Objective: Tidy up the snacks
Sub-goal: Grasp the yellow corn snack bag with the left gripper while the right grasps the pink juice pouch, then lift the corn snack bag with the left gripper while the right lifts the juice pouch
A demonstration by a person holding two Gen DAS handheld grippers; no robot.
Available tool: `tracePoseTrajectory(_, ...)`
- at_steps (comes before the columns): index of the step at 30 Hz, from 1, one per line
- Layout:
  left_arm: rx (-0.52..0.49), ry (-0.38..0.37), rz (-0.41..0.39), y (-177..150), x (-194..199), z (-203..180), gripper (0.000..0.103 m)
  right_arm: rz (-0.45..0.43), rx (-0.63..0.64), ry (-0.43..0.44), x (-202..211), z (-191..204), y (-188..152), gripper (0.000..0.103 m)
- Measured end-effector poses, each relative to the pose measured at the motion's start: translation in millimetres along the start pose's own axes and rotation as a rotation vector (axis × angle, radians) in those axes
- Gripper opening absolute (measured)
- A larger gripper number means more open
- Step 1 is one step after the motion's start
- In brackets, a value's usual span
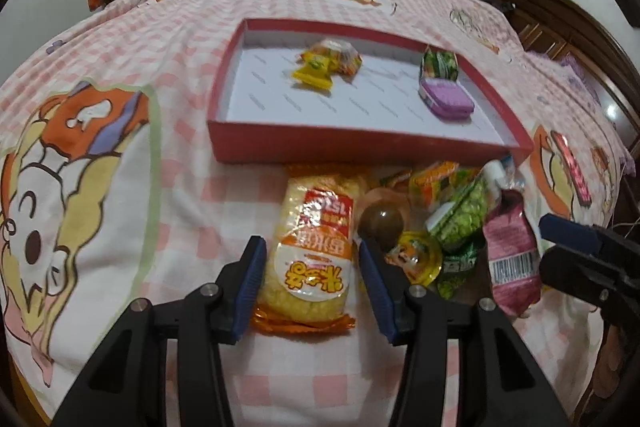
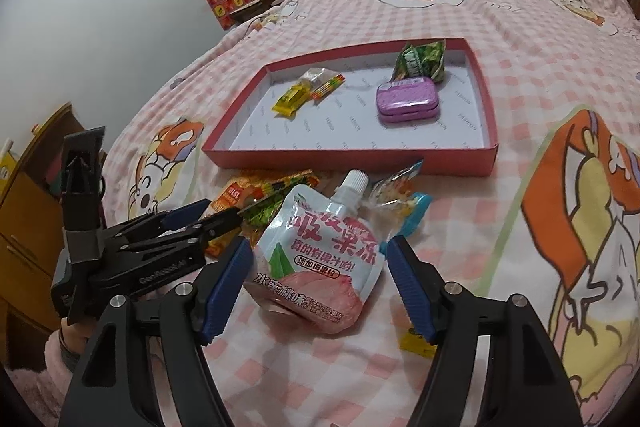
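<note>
The landmark is the shallow red cardboard box lid with a white floor (image 1: 362,147), lying on the pink-and-white checked bedsheet with cartoon prints (image 1: 180,39).

Inside the lid, toward its left, a yellow wrapped candy (image 1: 313,71) touches a clear bag of coloured sweets (image 1: 336,55); toward its right, a purple oval tin (image 1: 446,98) lies just in front of a green foil packet (image 1: 439,63) that leans at the far wall.

In front of the lid's near wall, left to right: the left gripper (image 1: 310,267) stands spread, its blue-padded fingers on either side of a yellow rice-cracker pack with an orange wrapper edge (image 1: 310,247) — neither pad clearly touches it. Just right of the pack sit a brown round sweet (image 1: 381,221), a small yellow jelly cup (image 1: 416,259) and a green pea-snack bag (image 1: 460,217) (the pile overlaps, so edges are hard to separate).

Further right, still before the lid's near wall, a pink-and-white peach jelly drink pouch with a white screw cap (image 2: 318,259) lies flat on the sheet. The right gripper (image 2: 316,283) is spread wide around it — pads beside the pouch's lower edges, not pinching.
</note>
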State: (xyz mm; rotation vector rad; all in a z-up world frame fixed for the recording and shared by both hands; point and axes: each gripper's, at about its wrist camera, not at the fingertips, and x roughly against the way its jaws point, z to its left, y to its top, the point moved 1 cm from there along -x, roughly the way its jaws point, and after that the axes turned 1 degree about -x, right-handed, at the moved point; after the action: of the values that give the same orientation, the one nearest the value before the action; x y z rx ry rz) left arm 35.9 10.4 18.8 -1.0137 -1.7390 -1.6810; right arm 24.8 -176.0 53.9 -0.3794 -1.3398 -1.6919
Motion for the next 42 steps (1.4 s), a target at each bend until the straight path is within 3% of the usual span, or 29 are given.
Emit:
tracePoseTrajectory(6, 0.006, 0.007, -0.02, -0.5, -0.3, 0.6, 0.051, 0.02, 0.005, 0.011, -6.5, 3.4, -5.4, 0.077)
tracePoseTrajectory(8, 0.02, 0.0, -0.031, -0.2, 0.9, 2.8, 0.047, 0.017, 0.003, 0.009, -7.1, 4.5, -6.8, 0.077)
tracePoseTrajectory(12, 0.024, -0.022, -0.036, -0.5, 1.7, 4.4, 0.042, 0.027, -0.02, 0.028, -11.1, 4.4, -9.2, 0.087)
tracePoseTrajectory(23, 0.02, -0.058, -0.05, -7.1, 15.8, 6.9, 0.039, 0.043, -0.064, 0.007, -23.9, 1.4, -14.1, 0.087)
tracePoseTrajectory(27, 0.02, -0.061, -0.068, -10.5, 26.3, 9.6, 0.039, 0.043, -0.11, 0.02, -23.3, -7.7, -16.5, 0.068)
tracePoseTrajectory(37, 0.051, -0.084, -0.107, -8.0, 48.8, 15.0, 0.039, -0.014, -0.119, 0.044, -10.1, -11.7, -21.1, 0.06)
tracePoseTrajectory(39, 0.054, -0.086, -0.115, -7.3, 52.0, 15.0, 0.039, -0.032, -0.106, 0.042, -5.3, -10.5, -20.8, 0.039)
tracePoseTrajectory(42, 0.054, -0.086, -0.123, -6.2, 55.2, 15.0, 0.039, -0.049, -0.109, 0.034, -1.7, -13.4, -19.5, 0.036)
